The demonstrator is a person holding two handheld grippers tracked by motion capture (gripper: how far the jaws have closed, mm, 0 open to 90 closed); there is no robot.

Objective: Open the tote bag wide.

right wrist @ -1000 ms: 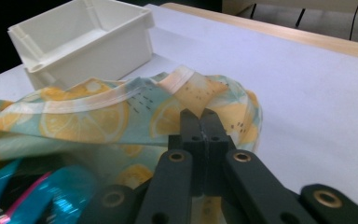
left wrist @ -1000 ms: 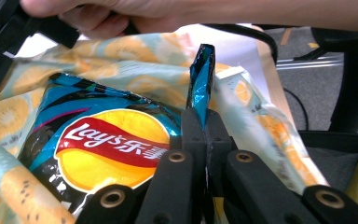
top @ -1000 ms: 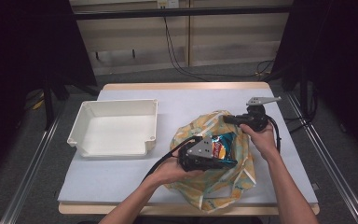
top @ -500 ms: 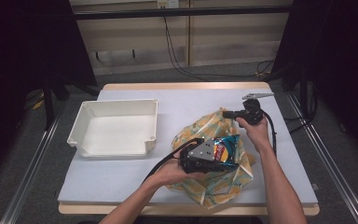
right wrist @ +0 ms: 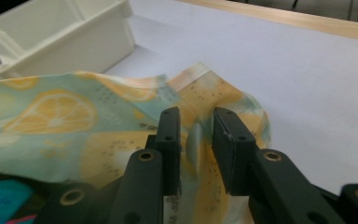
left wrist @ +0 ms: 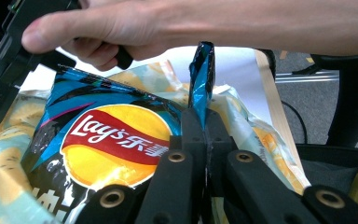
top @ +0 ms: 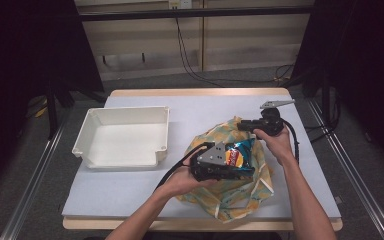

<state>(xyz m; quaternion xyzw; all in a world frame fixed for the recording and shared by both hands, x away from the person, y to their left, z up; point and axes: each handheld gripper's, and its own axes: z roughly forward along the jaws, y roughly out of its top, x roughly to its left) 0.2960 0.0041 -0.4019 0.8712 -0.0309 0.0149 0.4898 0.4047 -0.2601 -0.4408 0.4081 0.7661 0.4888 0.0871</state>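
Observation:
A blue Lay's chips bag [top: 238,154] sits in the mouth of a lemon-print cloth bag [top: 230,197] at the table's middle right. My left gripper [top: 247,169] is shut on the chips bag's crimped edge [left wrist: 201,70], and its jaws [left wrist: 204,116] pinch the foil. My right gripper [top: 242,125] is at the cloth bag's far rim. Its jaws [right wrist: 196,126] have just been opening; they stand apart, and a fold of the cloth bag [right wrist: 56,116] lies loosely between them.
A white plastic tray [top: 125,157] stands at the left of the table, and its corner [right wrist: 60,32] shows beyond the cloth. The table's wooden far edge [right wrist: 279,18] runs behind. Cables trail from both grippers.
The right gripper has shifted slightly along the cloth bag's far rim. The left hand and the chips bag have stayed in place.

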